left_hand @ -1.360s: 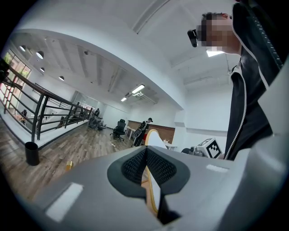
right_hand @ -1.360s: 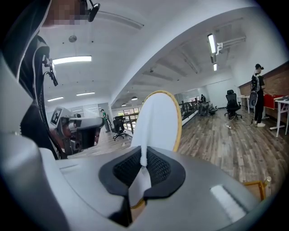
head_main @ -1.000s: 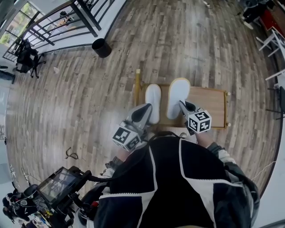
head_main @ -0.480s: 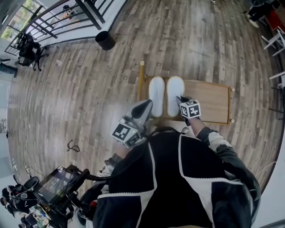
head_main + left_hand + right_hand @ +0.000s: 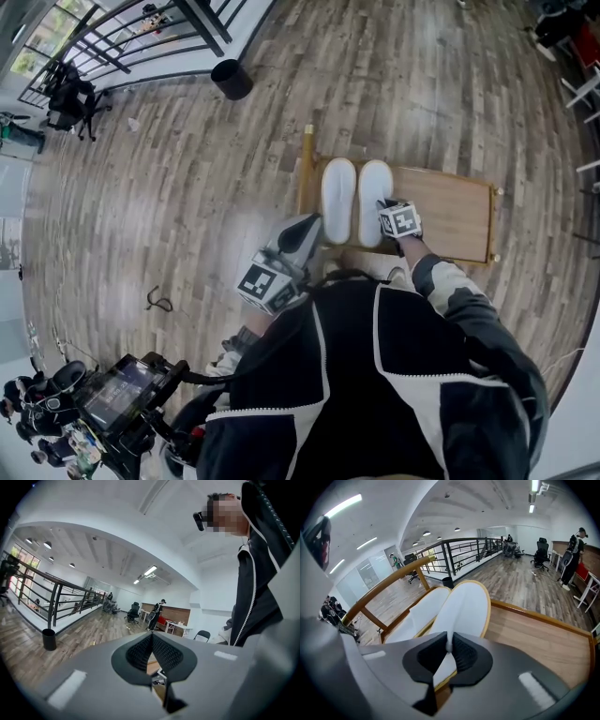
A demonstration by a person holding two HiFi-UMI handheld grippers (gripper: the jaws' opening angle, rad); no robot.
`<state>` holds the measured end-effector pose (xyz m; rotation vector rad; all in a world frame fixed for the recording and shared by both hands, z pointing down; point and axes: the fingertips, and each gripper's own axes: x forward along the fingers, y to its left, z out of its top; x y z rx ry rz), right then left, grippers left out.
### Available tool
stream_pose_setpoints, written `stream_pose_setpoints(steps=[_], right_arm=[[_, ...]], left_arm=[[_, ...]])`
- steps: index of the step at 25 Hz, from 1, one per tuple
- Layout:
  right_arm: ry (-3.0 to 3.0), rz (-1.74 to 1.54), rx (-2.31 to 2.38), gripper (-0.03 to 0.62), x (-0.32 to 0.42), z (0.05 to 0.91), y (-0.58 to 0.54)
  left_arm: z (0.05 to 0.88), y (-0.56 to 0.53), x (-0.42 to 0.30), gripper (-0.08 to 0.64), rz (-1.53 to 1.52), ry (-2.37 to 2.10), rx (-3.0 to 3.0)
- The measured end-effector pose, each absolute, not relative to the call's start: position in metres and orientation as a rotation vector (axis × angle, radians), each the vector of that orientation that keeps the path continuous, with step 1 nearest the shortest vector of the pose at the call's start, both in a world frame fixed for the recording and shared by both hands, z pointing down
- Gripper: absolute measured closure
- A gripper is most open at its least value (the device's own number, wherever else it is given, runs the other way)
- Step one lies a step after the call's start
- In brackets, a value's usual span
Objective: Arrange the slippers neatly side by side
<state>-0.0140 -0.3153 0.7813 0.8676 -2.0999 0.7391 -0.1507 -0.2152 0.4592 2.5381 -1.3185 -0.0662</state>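
Wood-plank flooring runs across the room, with a black railing and a black bin at the far side. Just ahead of me sits a low wooden table with a raised rim.

Both white slippers lie on its left half, side by side and lengthwise, toes away from me. The left-hand slipper and the right-hand slipper sit just beside each other with their near ends about level.

My right gripper is down at the near end of the right-hand slipper. In the right gripper view its jaws stand at a narrow gap, pinched on a thin white edge of that slipper's heel, which rises between the pads. The slipper's sole stretches away from the jaws, with the left-hand slipper alongside it. The right arm reaches forward from the shoulder and the gripper tilts steeply down onto the table.

My left gripper is held close in front of my torso, by the table's near left corner. It points level across the room. In the left gripper view its jaws are pressed together with nothing between them.
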Motion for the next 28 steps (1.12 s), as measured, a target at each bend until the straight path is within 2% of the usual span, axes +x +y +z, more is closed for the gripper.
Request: stream_pose_setpoints(steps=[15, 18, 22, 28], right_arm=[[-2.008, 0.73, 0.815, 0.562, -0.022, 0.82, -0.325], [-2.013, 0.778, 0.792, 0.525, -0.027, 0.82, -0.324], [-2.036, 0.794, 0.748, 0.433, -0.032, 0.814, -0.319], [-2.068, 0.795, 0.767, 0.411, -0.026, 0.797, -0.322]], left_arm=[[0.481, -0.208, -0.164, 0.541, -0.052, -1.38, 2.51], [0.481, -0.208, -0.165, 0.541, -0.065, -1.376, 2.501], [0.479, -0.209, -0.163, 0.54, -0.06, -1.365, 2.519], [0.477, -0.214, -0.156, 0.54, -0.071, -1.347, 2.541]])
